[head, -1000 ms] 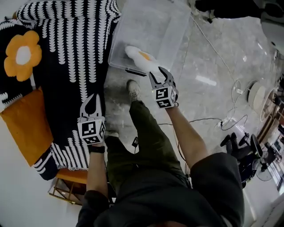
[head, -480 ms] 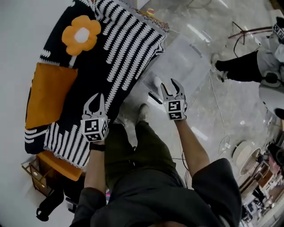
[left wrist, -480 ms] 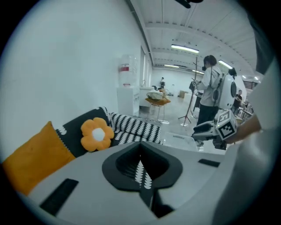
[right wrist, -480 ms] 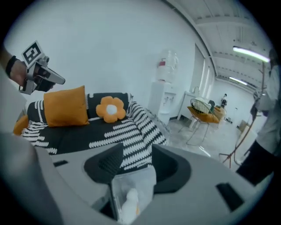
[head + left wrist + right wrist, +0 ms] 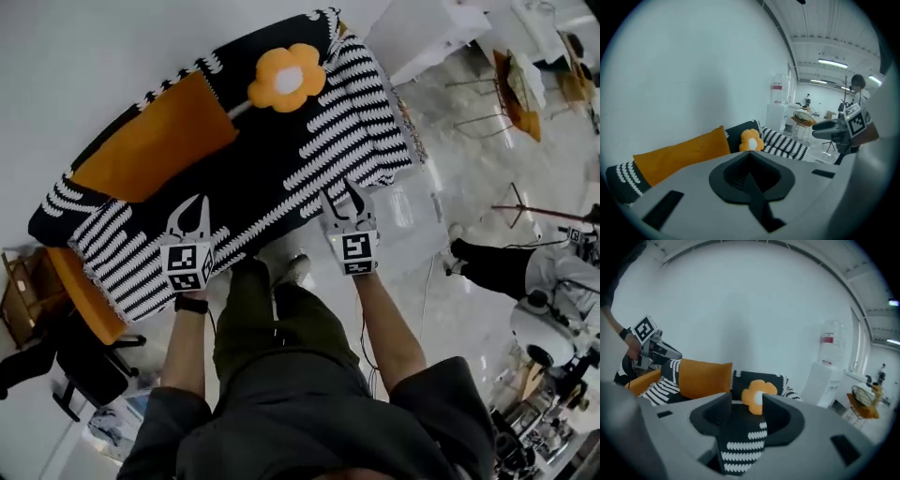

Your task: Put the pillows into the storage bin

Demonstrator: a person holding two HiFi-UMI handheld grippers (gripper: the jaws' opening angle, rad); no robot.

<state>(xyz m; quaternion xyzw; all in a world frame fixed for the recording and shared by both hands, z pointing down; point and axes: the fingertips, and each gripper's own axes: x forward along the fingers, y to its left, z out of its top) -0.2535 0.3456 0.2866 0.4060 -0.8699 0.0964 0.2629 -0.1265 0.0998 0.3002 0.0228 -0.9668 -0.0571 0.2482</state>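
Note:
An orange rectangular pillow leans at the back of a sofa draped in a black-and-white blanket. An orange flower pillow lies further right on it. Both pillows also show in the gripper views, ahead of the jaws. My left gripper hangs over the sofa's front edge, jaws together and empty. My right gripper stands open near the blanket's right end with nothing in it. The clear storage bin sits on the floor just right of it, its contents unseen.
My legs and shoe stand between sofa and bin. Another person is on the floor at right. A white cabinet and an orange-seated chair stand beyond the sofa. A water dispenser stands by the wall.
Both grippers rose and swung from the bin toward the sofa. The white pillow seen in the bin has dropped out of view. The sofa pillows now lie ahead.

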